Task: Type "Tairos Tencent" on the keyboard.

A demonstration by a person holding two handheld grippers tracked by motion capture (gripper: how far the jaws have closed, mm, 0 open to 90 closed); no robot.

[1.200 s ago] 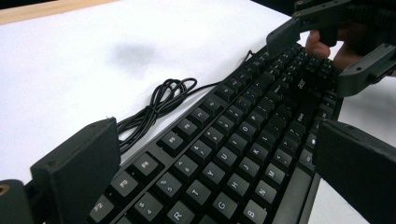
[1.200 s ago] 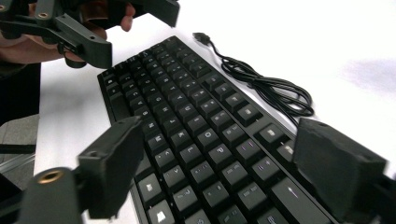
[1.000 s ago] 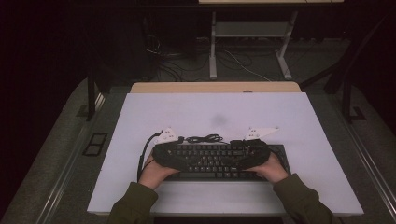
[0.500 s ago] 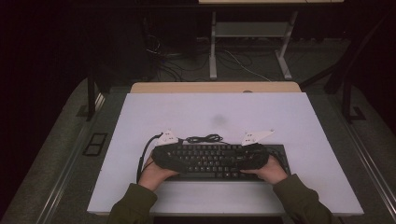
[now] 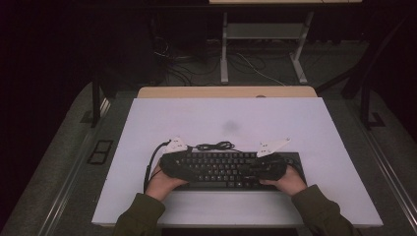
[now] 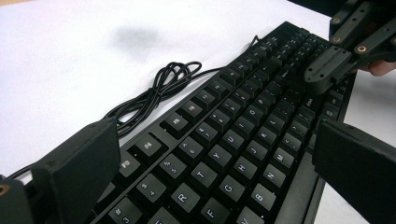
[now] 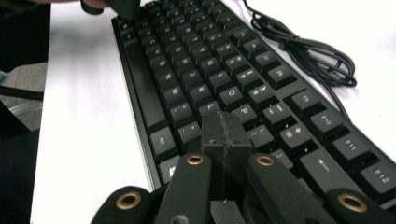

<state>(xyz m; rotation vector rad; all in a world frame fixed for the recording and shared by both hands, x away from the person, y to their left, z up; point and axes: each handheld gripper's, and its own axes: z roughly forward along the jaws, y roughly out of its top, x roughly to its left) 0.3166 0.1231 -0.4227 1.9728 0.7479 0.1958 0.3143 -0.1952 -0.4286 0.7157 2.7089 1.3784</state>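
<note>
A black keyboard [image 5: 231, 169] lies along the near part of the white table [image 5: 221, 118], with its bundled cable [image 5: 216, 146] just behind it. Over the keyboard's left end my left gripper [image 5: 183, 167] stands open. Its jaws sit wide apart at the far and near edges of the keyboard [image 6: 224, 154], with nothing clamped. My right gripper [image 5: 254, 169] is over the right part of the keys and shut. Its closed tips [image 7: 224, 133] sit just above the keyboard [image 7: 196, 70], and I cannot tell whether they touch a key. The right gripper [image 6: 334, 65] also appears from the left one.
The coiled cable [image 6: 154, 93] lies on the table behind the key rows, also visible as the cable [image 7: 299, 51]. A faint grey smudge [image 5: 230, 127] marks the tabletop. Bare white surface extends behind and to both sides. A table frame [image 5: 265, 34] and floor cables lie beyond the far edge.
The right gripper has dipped slightly toward the keys. The left gripper and the keyboard have barely moved.
</note>
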